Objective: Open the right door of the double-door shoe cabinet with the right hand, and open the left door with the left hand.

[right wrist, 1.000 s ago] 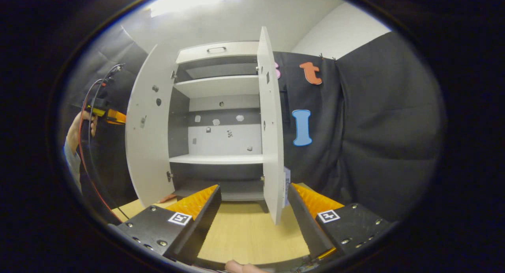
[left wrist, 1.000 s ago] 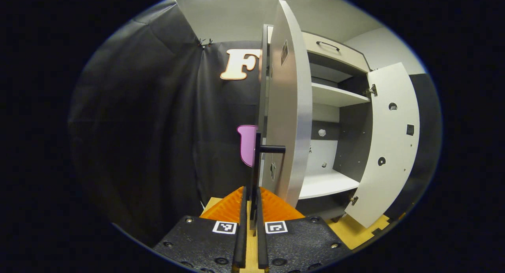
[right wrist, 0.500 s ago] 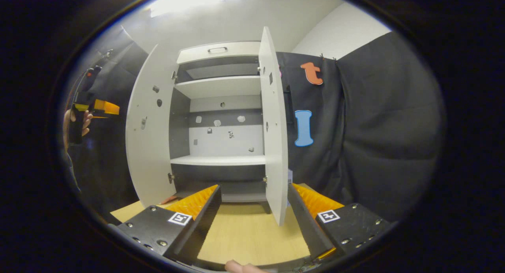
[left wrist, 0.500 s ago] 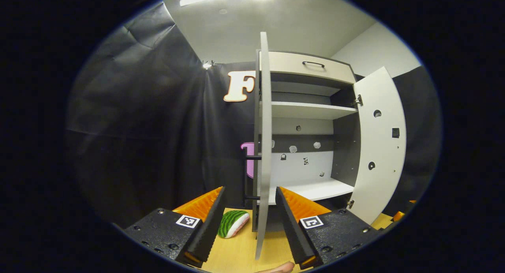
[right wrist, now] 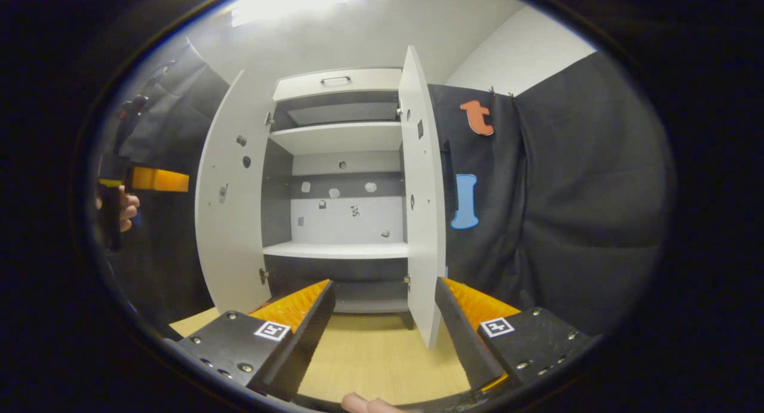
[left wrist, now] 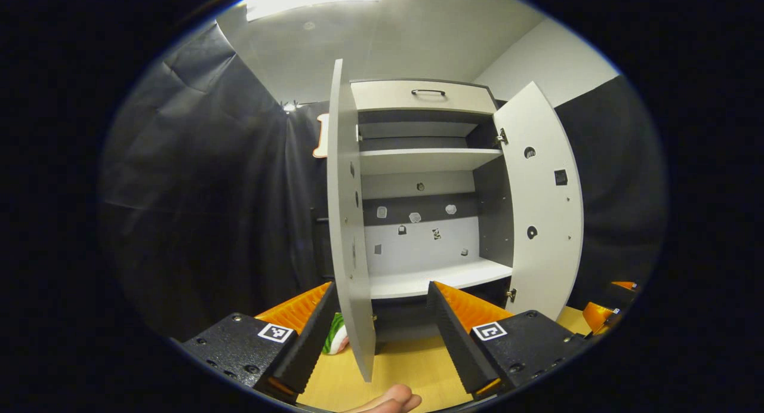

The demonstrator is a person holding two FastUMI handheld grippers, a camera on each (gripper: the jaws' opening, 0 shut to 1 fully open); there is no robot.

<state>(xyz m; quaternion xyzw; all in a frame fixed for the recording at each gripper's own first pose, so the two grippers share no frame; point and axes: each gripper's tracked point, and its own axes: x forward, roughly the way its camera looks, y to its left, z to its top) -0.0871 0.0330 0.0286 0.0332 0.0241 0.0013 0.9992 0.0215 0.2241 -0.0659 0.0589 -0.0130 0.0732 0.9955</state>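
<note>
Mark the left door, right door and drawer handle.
left door (left wrist: 345, 222): left gripper view, inner face at mid-height.
right door (right wrist: 422, 210): right gripper view, inner face at mid-height.
drawer handle (left wrist: 428, 92): left gripper view, middle of the bar.

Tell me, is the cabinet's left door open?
Open. The left door swings out edge-on, baring shelves; the gripper holds nothing.

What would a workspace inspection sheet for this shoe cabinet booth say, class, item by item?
Surface: pale wooden floor, bare between the fingers.
Job's things: shoe cabinet; left door and right door both swung open; shelves bare.
Clutter: small watermelon-patterned item beside the left door's foot.
Grippers: left hand-held gripper open, holding nothing; right hand-held gripper open, holding nothing.
Cables: nothing seen.
Surroundings: black cloth wall, white ceiling.
</note>
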